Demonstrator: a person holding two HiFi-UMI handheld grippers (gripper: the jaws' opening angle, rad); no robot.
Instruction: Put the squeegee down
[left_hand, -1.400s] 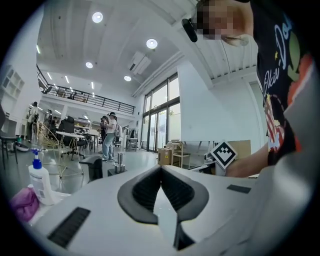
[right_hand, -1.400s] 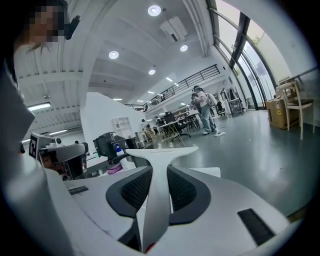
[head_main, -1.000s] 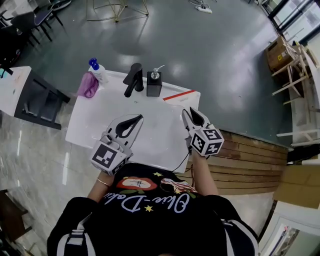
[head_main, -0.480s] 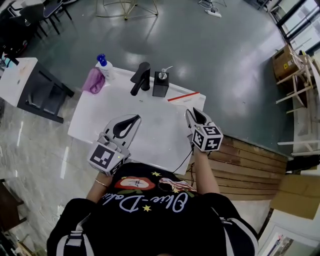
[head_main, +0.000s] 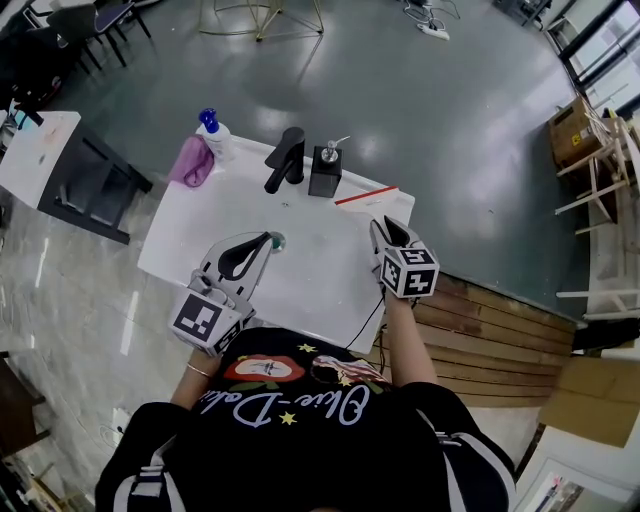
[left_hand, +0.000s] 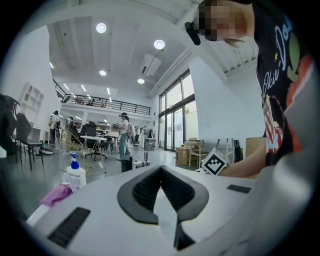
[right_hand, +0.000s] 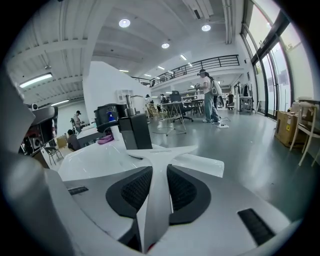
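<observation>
Right gripper (head_main: 386, 228) jaws are seen a narrow slit apart in the right gripper view; only white table shows through the slit, and nothing is held. The left gripper (head_main: 262, 240) is closed, its tips met on nothing.

The squeegee (head_main: 366, 196) is found lying flat on the table (head_main: 185, 245), near the far right corner. It is at about 4 o'clock from the dispenser (head_main: 323, 172) and at 11 o'clock from the right gripper, just ahead of the tips but apart from them.

Little has been changed over the last second. The squeegee has been left where it lay, in the same place beside the dispenser. The right gripper has been kept at the table's right edge, behind the squeegee and not on it. The left gripper has been drawn slightly back toward the person, so that the drain (head_main: 277, 240) is now uncovered at 1 o'clock from its tips. The faucet (head_main: 284, 158) is untouched at 12 o'clock from the drain.

From this the task is judged to be done: the squeegee is down, is released, and is resting on its own. Only a withdrawal of the grippers seems to be left. Care would be needed that the right tips are not swept forward into the squeegee, which lies close to the table's edge.
</observation>
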